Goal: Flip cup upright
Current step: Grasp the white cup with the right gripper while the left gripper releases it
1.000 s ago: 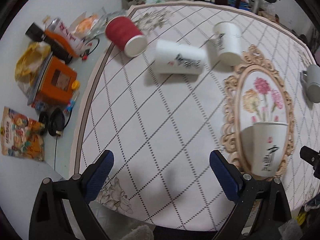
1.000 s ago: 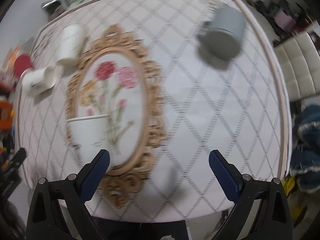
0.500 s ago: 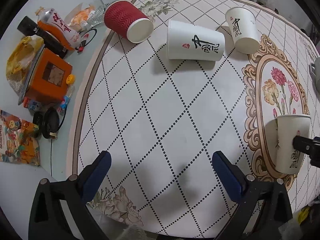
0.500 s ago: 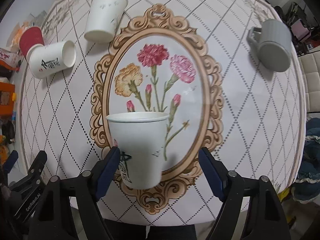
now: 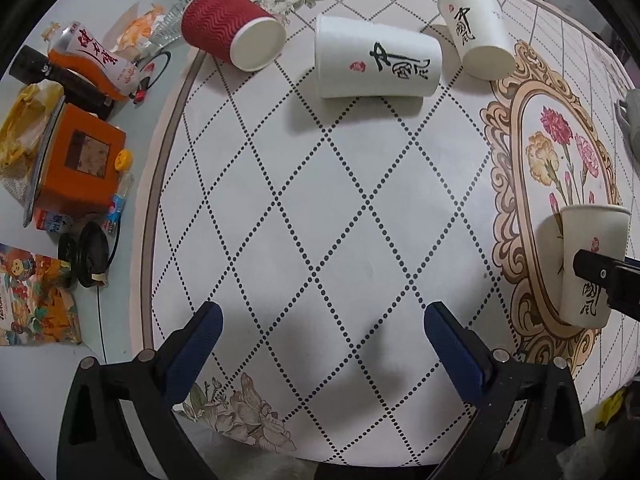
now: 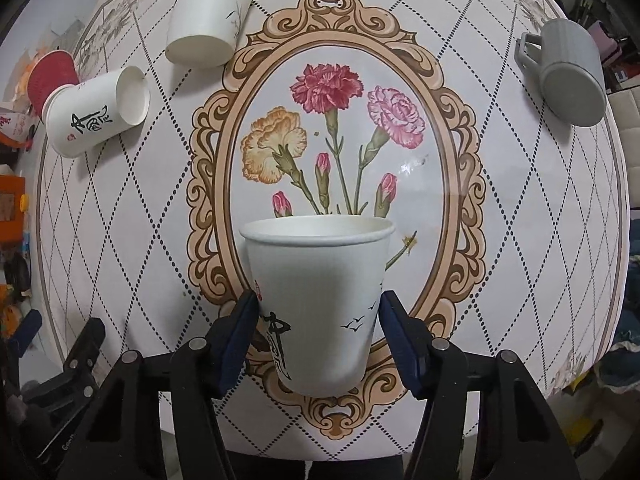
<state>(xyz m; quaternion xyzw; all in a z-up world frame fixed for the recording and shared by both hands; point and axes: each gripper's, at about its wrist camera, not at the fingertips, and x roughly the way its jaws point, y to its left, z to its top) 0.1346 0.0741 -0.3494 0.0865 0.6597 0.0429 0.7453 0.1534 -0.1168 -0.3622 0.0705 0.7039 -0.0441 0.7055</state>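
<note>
A white paper cup with black calligraphy (image 6: 320, 304) stands upright on the flower oval of the tablecloth (image 6: 400, 184). My right gripper (image 6: 318, 332) is shut on its lower half, both blue pads on its sides. The same cup (image 5: 590, 248) shows at the right edge of the left wrist view, with a right finger across it. My left gripper (image 5: 320, 344) is open and empty above the checked cloth. Two white cups (image 5: 376, 58) (image 5: 476, 32) and a red cup (image 5: 230, 34) lie on their sides at the far side.
A grey mug (image 6: 572, 72) lies on its side at the far right. Left of the cloth are an orange box (image 5: 80, 160), bottles (image 5: 60, 76), a snack bag (image 5: 32, 304) and a black cable reel (image 5: 86, 256). The table edge runs close below both grippers.
My right gripper moved in around the upright white cup and closed on it. My left gripper shifted a little closer to the lying cups and stayed open.
</note>
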